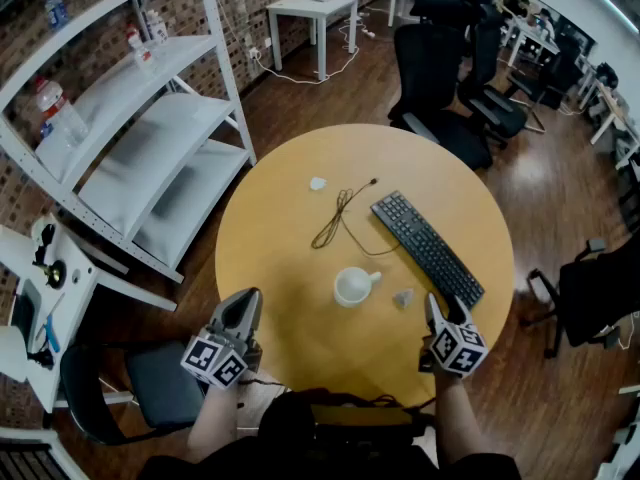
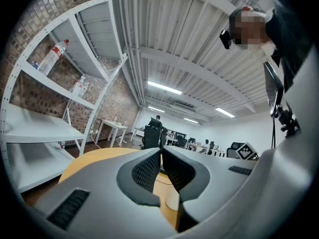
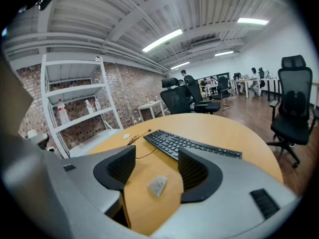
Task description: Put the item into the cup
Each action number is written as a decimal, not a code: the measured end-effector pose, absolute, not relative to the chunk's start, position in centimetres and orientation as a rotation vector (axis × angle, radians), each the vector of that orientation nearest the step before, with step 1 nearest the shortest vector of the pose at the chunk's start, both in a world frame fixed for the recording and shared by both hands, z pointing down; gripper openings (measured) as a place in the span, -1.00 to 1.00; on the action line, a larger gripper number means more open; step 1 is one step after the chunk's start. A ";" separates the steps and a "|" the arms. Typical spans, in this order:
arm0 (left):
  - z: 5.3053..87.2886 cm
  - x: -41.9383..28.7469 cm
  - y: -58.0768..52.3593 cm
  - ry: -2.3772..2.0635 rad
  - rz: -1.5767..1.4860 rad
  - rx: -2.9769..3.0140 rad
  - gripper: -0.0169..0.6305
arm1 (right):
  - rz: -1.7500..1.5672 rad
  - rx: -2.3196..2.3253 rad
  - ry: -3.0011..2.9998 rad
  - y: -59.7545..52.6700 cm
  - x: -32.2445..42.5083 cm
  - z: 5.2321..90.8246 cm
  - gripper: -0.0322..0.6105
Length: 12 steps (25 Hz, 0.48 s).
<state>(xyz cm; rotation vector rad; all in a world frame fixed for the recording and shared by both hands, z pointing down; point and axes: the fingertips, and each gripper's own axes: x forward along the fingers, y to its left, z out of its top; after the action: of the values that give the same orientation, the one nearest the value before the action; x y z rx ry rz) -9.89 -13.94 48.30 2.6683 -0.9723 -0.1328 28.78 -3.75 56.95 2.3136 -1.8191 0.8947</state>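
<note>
Cup on round table (open office)

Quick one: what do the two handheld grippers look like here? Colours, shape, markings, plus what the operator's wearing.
The left gripper and right gripper match: light grey moulded bodies, each tapering to two jaws lined with black ribbed pads. Each carries a white cube with black square markers on its faces. No cables show on either. The person wears a dark top.
</note>
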 end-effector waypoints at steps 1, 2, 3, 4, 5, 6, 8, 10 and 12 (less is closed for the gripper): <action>48.6 -10.3 -14.3 -0.979 -0.123 2.663 -0.90 | 0.918 2.295 -1.790 -4.6 28.4 58.1 -0.06; 48.8 -10.6 -14.7 -0.984 -0.114 2.659 -0.90 | 0.937 2.278 -1.762 -5.4 28.0 59.1 -0.06; 49.0 -10.9 -15.1 -0.988 -0.107 2.655 -0.90 | 0.952 2.266 -1.735 -6.2 27.8 60.1 -0.06; 49.2 -11.2 -15.5 -0.992 -0.102 2.652 -0.90 | 0.964 2.257 -1.711 -6.9 27.7 61.0 -0.06; 49.3 -11.5 -15.8 -0.995 -0.096 2.649 -0.90 | 0.975 2.251 -1.690 -7.6 27.6 61.8 -0.06; 49.3 -11.8 -16.1 -1.000 -0.089 2.648 -0.90 | 0.986 2.244 -1.669 -8.2 27.6 62.7 -0.06; 49.4 -12.9 -16.5 -1.019 -0.061 2.648 -0.90 | 1.005 2.220 -1.616 -9.1 27.8 64.7 -0.06; 49.4 -14.3 -17.0 -1.047 -0.021 2.647 -0.90 | 1.007 2.190 -1.542 -9.8 28.1 67.0 -0.06; 49.5 -16.0 -17.4 -1.075 0.015 2.639 -0.90 | 1.009 2.182 -1.486 -10.4 28.2 68.5 -0.06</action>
<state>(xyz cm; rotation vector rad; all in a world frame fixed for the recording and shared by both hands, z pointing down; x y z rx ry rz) -16.03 -17.40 49.52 2.6391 -1.0750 0.0149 28.19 -10.41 68.51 2.1821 -1.4861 1.0087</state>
